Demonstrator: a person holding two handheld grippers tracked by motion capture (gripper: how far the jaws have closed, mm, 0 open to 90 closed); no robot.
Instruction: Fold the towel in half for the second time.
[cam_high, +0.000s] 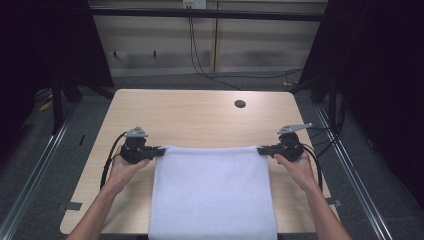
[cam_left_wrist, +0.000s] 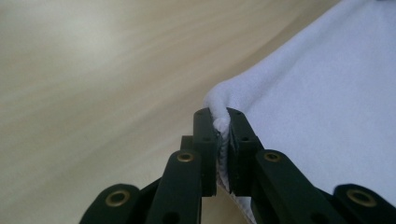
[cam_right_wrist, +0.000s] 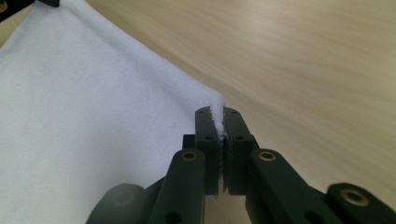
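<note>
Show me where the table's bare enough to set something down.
Far half of the table is bare from the towel's far edge to the round hole. Narrow strips flank the towel, crowded by forearms. Left claw and right claw clamp the far corners.

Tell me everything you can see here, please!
towel: one, white, flat on the near middle of the table, hanging over the near edge, its two far corners pinched
table: one, light wood, centre of the room
hole: one, dark and round, in the far right part of the tabletop
cables: a few, black, on the grey floor behind the table
left gripper: one, black, jaws closed on the towel's far left corner
right gripper: one, black, jaws closed on the towel's far right corner
hands: two, one holding each gripper, forearms coming in from the near edge
</note>
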